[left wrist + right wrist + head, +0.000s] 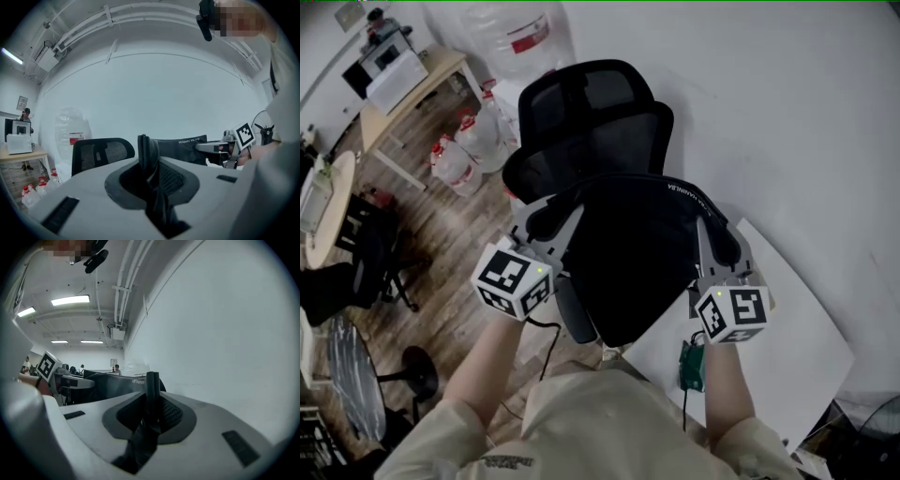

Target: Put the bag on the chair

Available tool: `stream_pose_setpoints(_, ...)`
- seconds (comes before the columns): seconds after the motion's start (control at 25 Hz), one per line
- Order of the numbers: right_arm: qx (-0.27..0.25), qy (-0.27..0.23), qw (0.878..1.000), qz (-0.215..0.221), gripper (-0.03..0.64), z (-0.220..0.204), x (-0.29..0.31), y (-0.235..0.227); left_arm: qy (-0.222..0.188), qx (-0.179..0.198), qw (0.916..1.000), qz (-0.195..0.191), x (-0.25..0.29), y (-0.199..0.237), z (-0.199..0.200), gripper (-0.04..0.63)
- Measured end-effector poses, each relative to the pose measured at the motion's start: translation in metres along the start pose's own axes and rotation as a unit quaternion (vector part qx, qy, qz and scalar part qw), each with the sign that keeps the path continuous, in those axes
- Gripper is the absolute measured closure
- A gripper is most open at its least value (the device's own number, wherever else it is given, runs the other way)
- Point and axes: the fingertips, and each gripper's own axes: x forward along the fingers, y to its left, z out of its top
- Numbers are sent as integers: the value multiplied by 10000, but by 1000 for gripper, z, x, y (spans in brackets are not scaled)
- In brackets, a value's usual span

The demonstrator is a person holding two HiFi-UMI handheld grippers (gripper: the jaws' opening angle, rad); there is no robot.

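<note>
Head view: black bag (633,267) is held up between the two grippers, its top edge stretched from one to the other. It sits in front of the black mesh chair (591,112) and covers the seat, so I can't tell whether it touches the seat. Left gripper (546,221) has the bag's left end, right gripper (718,242) the right end. A white tabletop (797,347) is just right of the bag, and water jugs (469,150) stand on the wood floor left of the chair. Left gripper view: jaws nearly together, pinched on a black handle strap (149,154) that stands up between the pads. The chair back (101,153) is behind to the left, with the bag's top edge and the other gripper's marker cube to the right. Right gripper view: same picture mirrored, with the jaws at a narrow gap, clamped on the second strap (151,387). The bag body runs off left toward the left gripper's cube, and a plain white wall (225,333) is to the right.
</note>
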Motion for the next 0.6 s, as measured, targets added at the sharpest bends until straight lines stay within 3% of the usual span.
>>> stream_pose_setpoints(0.28,-93,302,9990,-303,537,-61,43,-30,338,160,9993,8,58,24,-53,521)
stream_pose_setpoints(0.6,-68,967,9934,-618,537,-143,80,-40,923,-16,9955,-222,104,56,-138,520)
